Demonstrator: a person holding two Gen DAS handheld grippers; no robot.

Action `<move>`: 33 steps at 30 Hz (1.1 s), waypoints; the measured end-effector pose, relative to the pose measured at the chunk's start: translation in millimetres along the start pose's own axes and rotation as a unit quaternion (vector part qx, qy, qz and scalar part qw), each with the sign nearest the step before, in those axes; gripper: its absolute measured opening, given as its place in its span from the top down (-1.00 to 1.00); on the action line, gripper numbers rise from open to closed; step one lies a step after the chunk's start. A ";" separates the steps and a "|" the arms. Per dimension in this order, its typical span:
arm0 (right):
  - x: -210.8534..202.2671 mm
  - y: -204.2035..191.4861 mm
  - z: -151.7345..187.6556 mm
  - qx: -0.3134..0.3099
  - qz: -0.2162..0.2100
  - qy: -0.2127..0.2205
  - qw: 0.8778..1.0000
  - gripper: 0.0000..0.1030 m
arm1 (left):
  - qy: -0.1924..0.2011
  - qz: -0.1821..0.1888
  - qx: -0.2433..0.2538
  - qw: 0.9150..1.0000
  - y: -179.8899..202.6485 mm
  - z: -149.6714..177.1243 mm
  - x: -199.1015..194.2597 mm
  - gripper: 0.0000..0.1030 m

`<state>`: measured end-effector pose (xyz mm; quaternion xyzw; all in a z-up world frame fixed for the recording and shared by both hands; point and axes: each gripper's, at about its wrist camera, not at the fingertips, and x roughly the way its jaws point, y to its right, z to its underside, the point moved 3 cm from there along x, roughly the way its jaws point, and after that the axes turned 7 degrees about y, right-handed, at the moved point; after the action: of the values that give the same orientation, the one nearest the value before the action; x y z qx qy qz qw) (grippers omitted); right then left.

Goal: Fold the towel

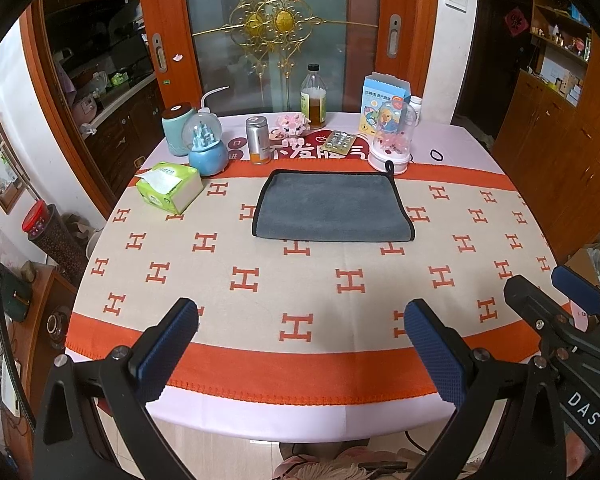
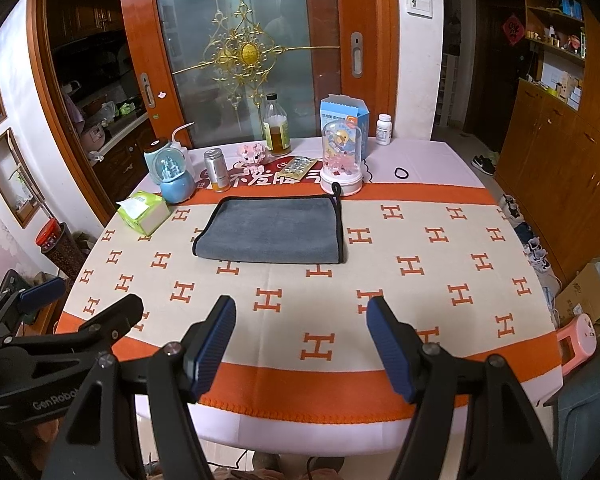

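Towel (image 1: 334,206) lies flat mid-table, just before the clutter — soft, light, floppy, so pinch its near corners. Left gripper (image 1: 300,344) and right gripper (image 2: 302,344) hover apart, empty.

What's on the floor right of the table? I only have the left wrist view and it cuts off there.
Observer: A pair of dark sneakers with white soles lies on the floor by the far-right doorway.
Operator: Anything closer to the table?
Observer: Yes, a row of more shoes sits on the floor along the right edge of the round table with the orange-and-cream H-patterned cloth.
Operator: Right gripper state? I only see its side.
Observer: The right gripper is open and holds nothing. It is over the near part of the cloth, well short of the grey towel with black trim.
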<state>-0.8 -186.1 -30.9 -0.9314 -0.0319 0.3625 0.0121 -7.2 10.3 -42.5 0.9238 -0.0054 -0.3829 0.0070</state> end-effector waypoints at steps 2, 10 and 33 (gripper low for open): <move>0.0 0.7 0.3 0.000 0.000 0.000 1.000 -0.32 | -0.001 0.000 -0.001 1.000 -2.0 1.5 1.1 -0.99; 0.3 1.5 0.2 0.000 0.000 0.000 1.000 -0.32 | -0.002 0.000 -0.001 1.000 -3.1 2.3 2.3 -0.99; 1.3 -0.8 0.3 0.001 -0.001 -0.001 1.000 -0.32 | -0.007 -0.002 0.001 1.000 -0.3 3.9 6.6 -0.99</move>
<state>-0.1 -185.2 -31.9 -0.9309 -0.0328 0.3636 0.0133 -5.3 10.5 -50.0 0.9211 -0.0043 -0.3894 0.0055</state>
